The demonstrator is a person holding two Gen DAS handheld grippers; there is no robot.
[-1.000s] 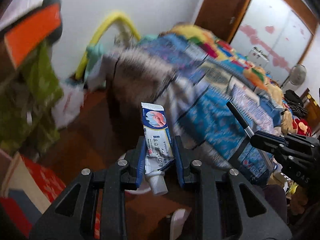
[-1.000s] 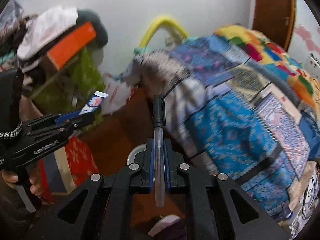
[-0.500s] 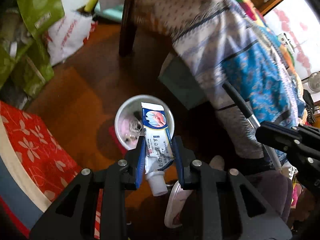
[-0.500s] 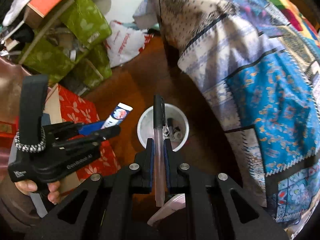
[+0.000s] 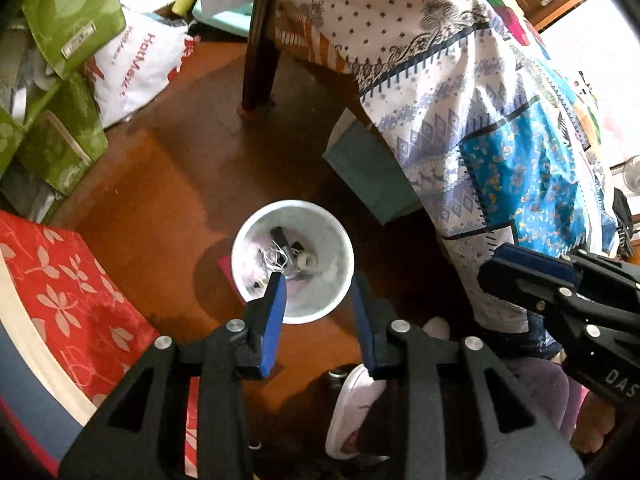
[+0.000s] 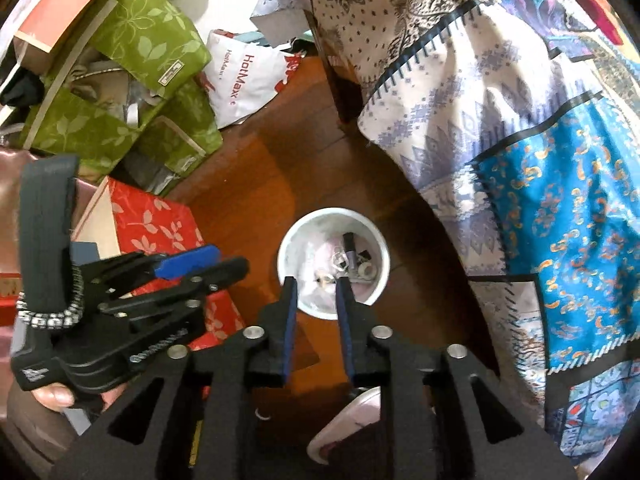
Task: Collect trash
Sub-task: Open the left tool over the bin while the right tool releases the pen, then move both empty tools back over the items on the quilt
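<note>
A white round bin (image 5: pixel 338 240) stands on the wooden floor, with small trash in its bottom, including a pen (image 6: pixel 350 254) and a white cap (image 5: pixel 307 261). My left gripper (image 5: pixel 316 284) is open and empty just above the bin's near rim. My right gripper (image 6: pixel 316 284) is open and empty over the same bin (image 6: pixel 378 240). Each gripper shows in the other's view: the right one in the left wrist view (image 5: pixel 532 276), the left one in the right wrist view (image 6: pixel 200 266).
A bed with a patterned quilt (image 5: pixel 480 120) overhangs the floor at the right, its wooden leg (image 5: pixel 258 60) behind the bin. Green bags (image 6: pixel 132 92), a white HotMax bag (image 6: pixel 244 76) and a red floral box (image 5: pixel 60 292) crowd the left. A white slipper (image 5: pixel 352 408) lies below the grippers.
Both grippers have opened. The tube that the left held and the pen that the right held are gone from the jaws; a pen now lies in the bin. Both views moved closer over it.
</note>
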